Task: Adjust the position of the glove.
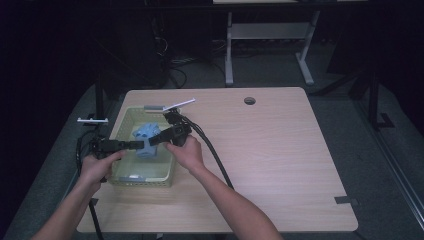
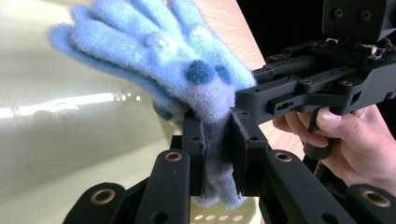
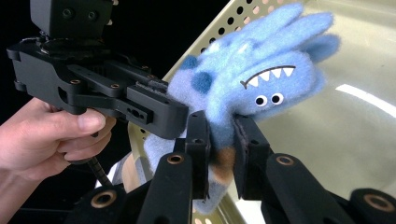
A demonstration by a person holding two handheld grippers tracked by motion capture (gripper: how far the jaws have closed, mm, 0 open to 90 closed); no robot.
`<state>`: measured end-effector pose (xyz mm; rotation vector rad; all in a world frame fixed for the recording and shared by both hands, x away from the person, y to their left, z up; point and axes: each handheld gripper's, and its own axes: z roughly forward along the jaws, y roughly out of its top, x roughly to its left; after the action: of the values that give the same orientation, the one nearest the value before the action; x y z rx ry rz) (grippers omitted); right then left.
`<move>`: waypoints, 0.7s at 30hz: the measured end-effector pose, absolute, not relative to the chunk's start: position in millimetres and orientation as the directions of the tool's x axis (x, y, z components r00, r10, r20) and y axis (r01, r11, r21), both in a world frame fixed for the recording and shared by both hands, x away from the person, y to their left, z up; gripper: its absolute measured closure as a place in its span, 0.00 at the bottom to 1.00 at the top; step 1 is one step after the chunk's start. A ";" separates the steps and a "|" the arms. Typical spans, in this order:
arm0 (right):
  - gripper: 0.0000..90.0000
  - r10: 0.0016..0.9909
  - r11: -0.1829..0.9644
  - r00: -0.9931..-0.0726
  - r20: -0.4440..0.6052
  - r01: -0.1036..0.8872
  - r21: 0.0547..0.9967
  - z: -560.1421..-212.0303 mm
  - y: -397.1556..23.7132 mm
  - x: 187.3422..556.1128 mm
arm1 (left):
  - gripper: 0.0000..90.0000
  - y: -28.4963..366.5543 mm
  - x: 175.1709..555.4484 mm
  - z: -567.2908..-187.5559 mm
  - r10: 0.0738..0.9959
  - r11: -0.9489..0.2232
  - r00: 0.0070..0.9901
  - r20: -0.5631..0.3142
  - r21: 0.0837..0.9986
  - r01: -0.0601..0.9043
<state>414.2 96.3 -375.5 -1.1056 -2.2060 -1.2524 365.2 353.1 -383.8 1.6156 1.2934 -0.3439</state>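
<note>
High view, both tools gripping blue glove (image 1: 145,135), over basket (image 1: 145,178), seemingly.

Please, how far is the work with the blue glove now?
Done: both tongs have gripped the blue glove, the left tongs and the right tongs each shut on its cuff end. In hand: the glove hangs between them above the yellow-green basket, over its bare floor. Left: carrying it away or setting it down; which of these I cannot tell.
</note>
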 end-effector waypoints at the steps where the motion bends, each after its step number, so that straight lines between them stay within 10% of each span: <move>1: 0.86 0.448 0.295 -0.620 0.645 0.783 0.547 -376.1 96.8 414.3 | 0.86 353.9 365.3 -384.1 0.574 0.067 0.387 -0.722 0.513 0.856; 21: 0.83 0.449 0.289 -0.579 0.681 0.815 0.502 -402.8 107.4 419.6 | 0.86 364.4 367.1 -400.7 0.613 0.057 0.344 -0.711 0.475 0.878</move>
<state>419.6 107.4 -402.8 -1.1333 -2.1537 -1.2089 367.1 364.4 -400.7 1.6466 1.3604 -0.3455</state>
